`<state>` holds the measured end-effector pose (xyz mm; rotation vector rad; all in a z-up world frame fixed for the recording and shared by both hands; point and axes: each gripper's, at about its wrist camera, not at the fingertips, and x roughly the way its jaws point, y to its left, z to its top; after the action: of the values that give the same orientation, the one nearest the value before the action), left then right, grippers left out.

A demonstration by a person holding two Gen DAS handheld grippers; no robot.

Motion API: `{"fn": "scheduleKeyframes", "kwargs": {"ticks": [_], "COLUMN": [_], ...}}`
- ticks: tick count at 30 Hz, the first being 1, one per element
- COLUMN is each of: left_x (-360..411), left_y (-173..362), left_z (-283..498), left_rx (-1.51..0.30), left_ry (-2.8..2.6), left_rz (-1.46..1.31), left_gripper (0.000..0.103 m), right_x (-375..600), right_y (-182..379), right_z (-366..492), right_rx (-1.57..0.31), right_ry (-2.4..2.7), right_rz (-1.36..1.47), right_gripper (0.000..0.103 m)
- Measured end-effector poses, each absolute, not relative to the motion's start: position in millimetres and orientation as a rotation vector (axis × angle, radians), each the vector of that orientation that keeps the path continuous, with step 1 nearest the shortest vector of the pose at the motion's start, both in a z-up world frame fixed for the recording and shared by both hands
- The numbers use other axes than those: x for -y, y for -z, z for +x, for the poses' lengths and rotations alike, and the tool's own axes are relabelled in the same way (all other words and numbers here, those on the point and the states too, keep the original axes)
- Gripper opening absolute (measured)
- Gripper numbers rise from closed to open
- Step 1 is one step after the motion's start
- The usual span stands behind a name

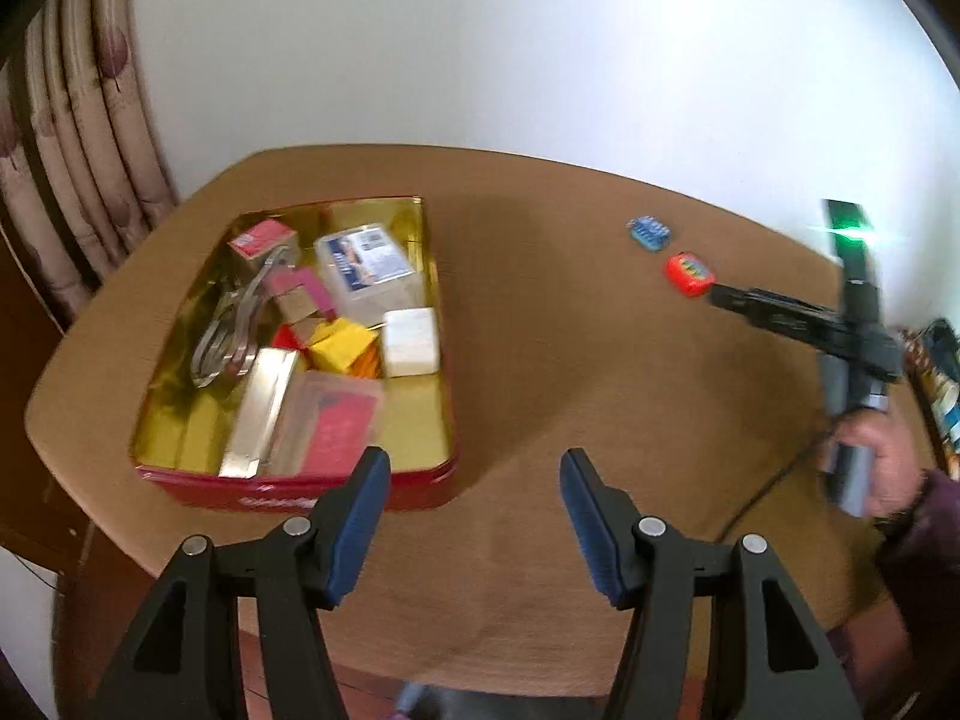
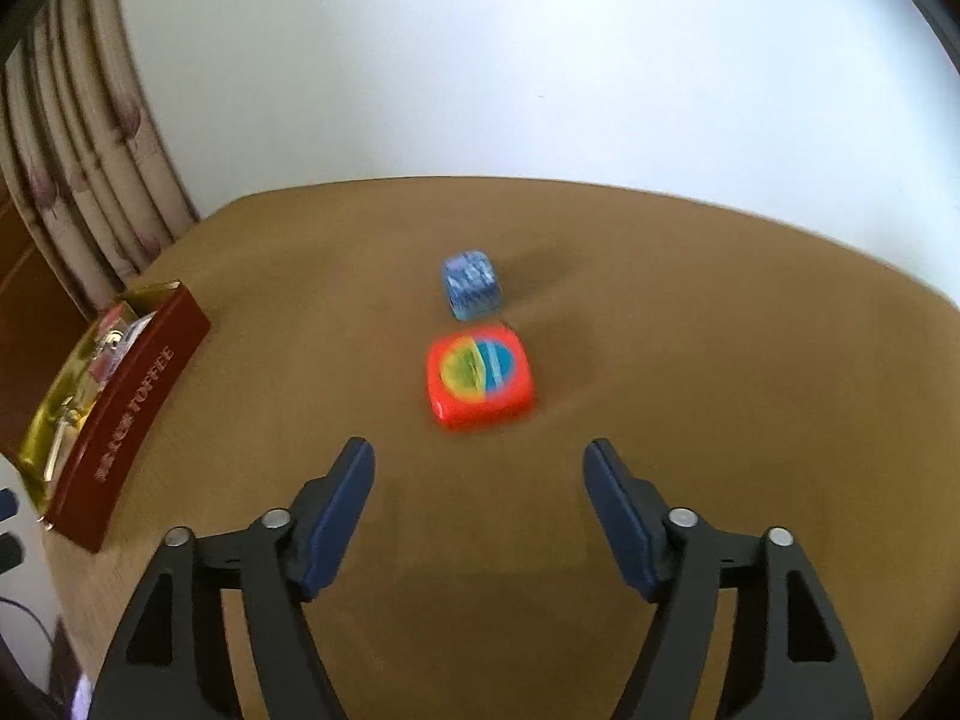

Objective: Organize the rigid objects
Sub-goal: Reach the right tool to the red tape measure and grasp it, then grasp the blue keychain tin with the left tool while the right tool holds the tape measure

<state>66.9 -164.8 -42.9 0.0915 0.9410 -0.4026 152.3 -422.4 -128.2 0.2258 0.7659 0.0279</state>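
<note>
A red tin (image 1: 180, 483) with a gold inside sits on the left of the brown table (image 1: 540, 360) and holds several small boxes and a metal clip. A red-orange box (image 2: 479, 376) and a small blue box (image 2: 472, 285) lie on the table, apart from the tin. My right gripper (image 2: 479, 474) is open and empty, just short of the red-orange box. It also shows in the left wrist view (image 1: 720, 294), beside the red-orange box (image 1: 689, 273) and the blue box (image 1: 648, 233). My left gripper (image 1: 474, 480) is open and empty, by the tin's near right corner.
The tin's side (image 2: 129, 420) shows at the left of the right wrist view. A white wall stands behind the table and a curtain (image 1: 78, 138) hangs at the left. Cluttered items (image 1: 942, 372) lie past the table's right edge.
</note>
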Motion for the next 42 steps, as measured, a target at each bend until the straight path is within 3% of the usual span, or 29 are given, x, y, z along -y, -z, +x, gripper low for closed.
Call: {"fn": "scheduleKeyframes", "kwargs": {"ticks": [5,8,17,25,42], "left_x": [182,194,279,392,457], "left_y": [37,32,13,53,106], "left_z": [91,105,169,248,305], "left_rx": [-0.977,-0.987,-0.968,-1.16,-1.291], "left_ry": [0.413,0.429,0.54,0.608,0.378], "left_rz": [0.057,0.039,0.005,0.039,0.126], "left_gripper": [0.06,0.06,0.064,0.066,0.066], "right_x": [416,418,459,525,553], "right_y": [139,146,153,166,161], "right_z": [196,205,122,95,70], "right_rx": [-0.827,-0.852,-0.799,-0.771,-0.667], "right_ry": [-0.051,-0.055,0.079,0.098,-0.02], "right_rz": [0.187,0.166,0.082,0.357,0.444], "right_gripper": [0.071,0.044,0.043,0.043,0.044]}}
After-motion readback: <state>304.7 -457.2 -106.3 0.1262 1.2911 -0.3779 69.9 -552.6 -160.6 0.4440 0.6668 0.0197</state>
